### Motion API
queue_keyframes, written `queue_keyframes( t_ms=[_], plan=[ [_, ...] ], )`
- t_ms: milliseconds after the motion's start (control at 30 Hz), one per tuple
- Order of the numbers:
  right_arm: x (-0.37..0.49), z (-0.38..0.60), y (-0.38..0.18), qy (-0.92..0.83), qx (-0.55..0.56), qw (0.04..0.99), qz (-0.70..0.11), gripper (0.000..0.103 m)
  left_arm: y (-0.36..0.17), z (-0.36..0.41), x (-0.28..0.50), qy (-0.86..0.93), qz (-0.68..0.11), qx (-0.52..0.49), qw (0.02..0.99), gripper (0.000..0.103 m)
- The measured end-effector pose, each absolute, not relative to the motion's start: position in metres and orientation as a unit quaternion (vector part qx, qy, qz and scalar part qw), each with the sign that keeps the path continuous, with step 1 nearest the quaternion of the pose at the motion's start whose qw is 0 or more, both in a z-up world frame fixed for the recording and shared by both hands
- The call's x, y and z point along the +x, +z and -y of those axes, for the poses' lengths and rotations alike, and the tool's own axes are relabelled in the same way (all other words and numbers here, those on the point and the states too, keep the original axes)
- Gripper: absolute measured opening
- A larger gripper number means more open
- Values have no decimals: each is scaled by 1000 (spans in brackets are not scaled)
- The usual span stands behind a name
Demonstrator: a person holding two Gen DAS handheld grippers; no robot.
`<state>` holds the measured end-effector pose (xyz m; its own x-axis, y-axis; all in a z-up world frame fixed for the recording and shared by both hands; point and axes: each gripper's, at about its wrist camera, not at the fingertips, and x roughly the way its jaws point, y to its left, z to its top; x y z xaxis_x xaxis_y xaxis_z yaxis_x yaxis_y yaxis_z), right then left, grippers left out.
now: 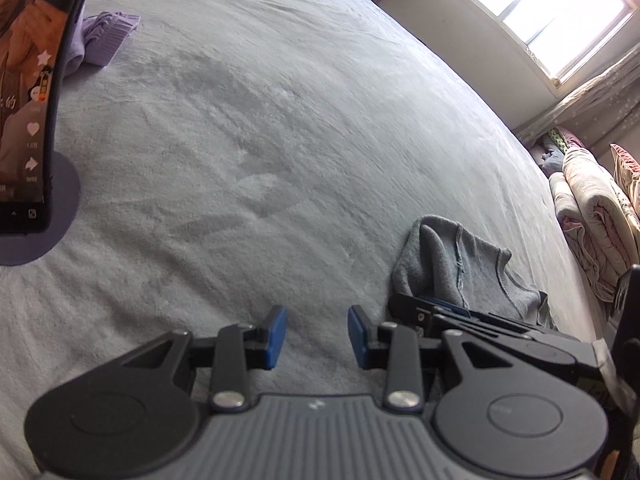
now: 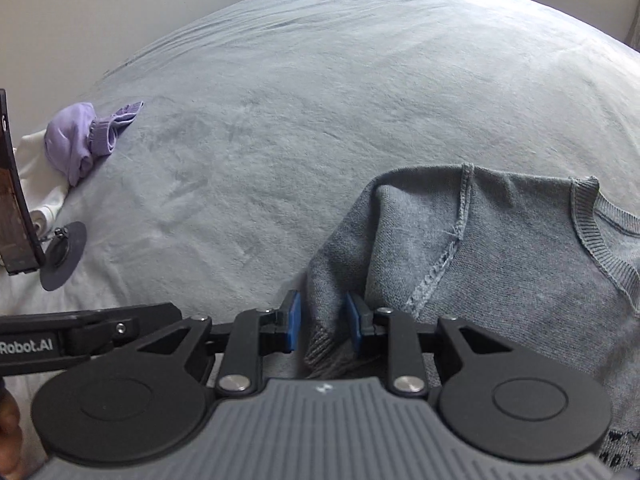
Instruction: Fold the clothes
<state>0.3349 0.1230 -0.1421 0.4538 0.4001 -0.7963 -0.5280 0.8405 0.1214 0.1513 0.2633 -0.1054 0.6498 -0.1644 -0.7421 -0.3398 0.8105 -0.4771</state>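
Right gripper (image 2: pixel 322 326) jaws around grey sweater (image 2: pixel 500 248) cuff at 6 o'clock, grip unclear | left gripper (image 1: pixel 317 338) jaws partly apart, empty, over bed (image 1: pixel 280 120)

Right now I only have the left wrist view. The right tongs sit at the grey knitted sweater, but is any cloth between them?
Observer: Yes, a ribbed sleeve end of the grey knitted sweater sits between the right tongs. I cannot tell whether the pads press on it.
Operator: What is hidden behind the black phone on its round stand?
Observer: A white cloth lies under the lilac ribbed garment.
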Motion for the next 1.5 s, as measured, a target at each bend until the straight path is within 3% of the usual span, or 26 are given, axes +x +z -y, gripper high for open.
queue_keyframes(
  t_ms=[100,167,533,933,1167,1333,1367,1467,1500],
  plan=[
    [338,-122,-144,268,-87,854,-437,7,-106,-264,151,43,-412,-308,857,35],
    [344,-117,-141,271,-67,851,-444,6,-106,-263,151,38,-413,-307,857,35],
    [370,-97,-103,338,142,817,-444,6,-104,-258,152,12,-417,-301,857,35],
    [393,-113,-81,370,205,801,-425,6,-103,-257,153,-17,-404,-319,857,35],
    [414,-122,-109,344,204,798,-450,6,-104,-252,155,-9,-408,-304,861,34],
    [424,-136,-135,336,206,782,-483,10,-105,-256,156,3,-410,-301,861,33],
    [425,-139,-138,337,209,778,-487,16,-105,-256,156,5,-410,-300,861,33],
    [426,-140,-139,344,220,771,-488,17,-105,-256,156,13,-408,-298,863,33],
    [427,-139,-136,348,223,771,-484,23,-105,-256,156,17,-406,-297,864,33]
  ],
)
